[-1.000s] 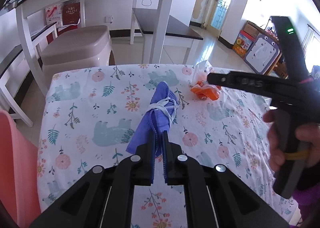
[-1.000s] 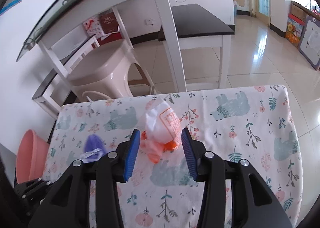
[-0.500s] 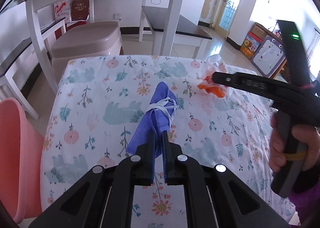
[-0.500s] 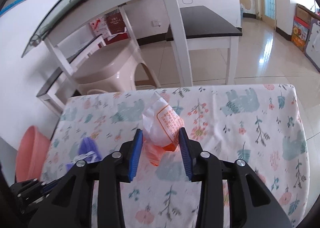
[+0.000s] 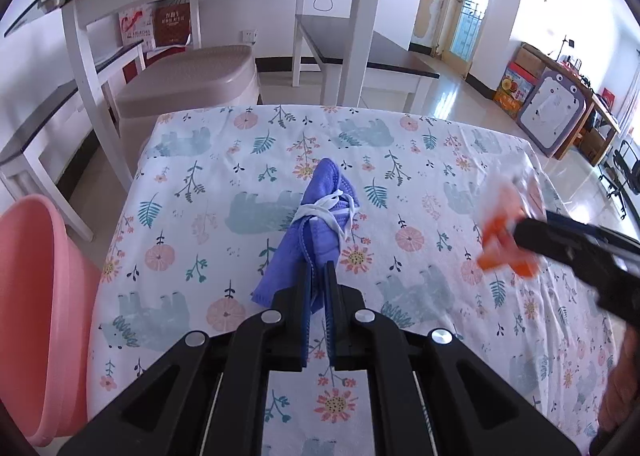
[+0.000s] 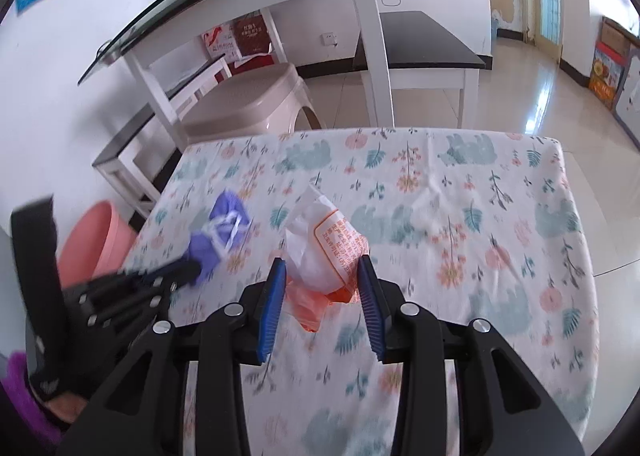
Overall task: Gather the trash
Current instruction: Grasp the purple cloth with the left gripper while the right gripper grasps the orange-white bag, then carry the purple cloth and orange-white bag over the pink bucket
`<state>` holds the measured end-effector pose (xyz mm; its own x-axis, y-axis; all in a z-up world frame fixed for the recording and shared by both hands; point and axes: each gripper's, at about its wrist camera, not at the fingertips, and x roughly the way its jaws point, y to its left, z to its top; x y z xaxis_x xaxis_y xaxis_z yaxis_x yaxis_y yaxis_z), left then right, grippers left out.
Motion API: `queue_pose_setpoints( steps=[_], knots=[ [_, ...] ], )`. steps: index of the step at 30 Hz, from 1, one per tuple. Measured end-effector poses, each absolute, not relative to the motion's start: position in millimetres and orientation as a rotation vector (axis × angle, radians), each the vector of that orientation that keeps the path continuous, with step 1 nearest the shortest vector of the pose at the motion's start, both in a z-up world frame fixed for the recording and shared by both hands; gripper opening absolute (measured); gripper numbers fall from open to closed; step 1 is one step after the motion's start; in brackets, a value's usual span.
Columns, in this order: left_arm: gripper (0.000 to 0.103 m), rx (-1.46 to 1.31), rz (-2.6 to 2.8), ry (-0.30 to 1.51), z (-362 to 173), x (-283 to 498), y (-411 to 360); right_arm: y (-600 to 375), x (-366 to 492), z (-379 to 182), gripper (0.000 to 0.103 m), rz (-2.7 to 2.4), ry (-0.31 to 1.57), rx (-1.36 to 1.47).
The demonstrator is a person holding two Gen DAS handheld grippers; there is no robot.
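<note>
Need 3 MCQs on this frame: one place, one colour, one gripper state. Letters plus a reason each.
1. Where is the pink basin?
A. on the table
B. off the table's left edge
C. under the stool

2. What colour is the face mask?
A. blue
B. green
C. yellow

3. How does the left gripper stand?
A. wide open
B. shut on the face mask
C. out of view

Answers: 1 B, it sits beyond the cloth's left edge. 2 A, blue fabric with white straps. 3 B, its jaws pinch the mask's lower end.
</note>
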<state>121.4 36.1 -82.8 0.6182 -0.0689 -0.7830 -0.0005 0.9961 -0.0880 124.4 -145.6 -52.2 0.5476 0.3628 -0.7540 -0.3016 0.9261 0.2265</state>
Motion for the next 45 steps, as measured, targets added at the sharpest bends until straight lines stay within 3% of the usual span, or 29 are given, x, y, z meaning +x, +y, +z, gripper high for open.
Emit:
queue_pose_setpoints(
  steps=[14, 45],
  knots=[
    [0.006, -0.089, -0.074, 0.869, -88, 114, 38, -128, 90, -71, 0.037, 0.288, 0.915, -0.059],
    [0.007, 0.008, -0.034, 0.867, -91, 115, 35, -149, 91, -79, 0.037, 0.342, 0.871, 0.038]
  ],
)
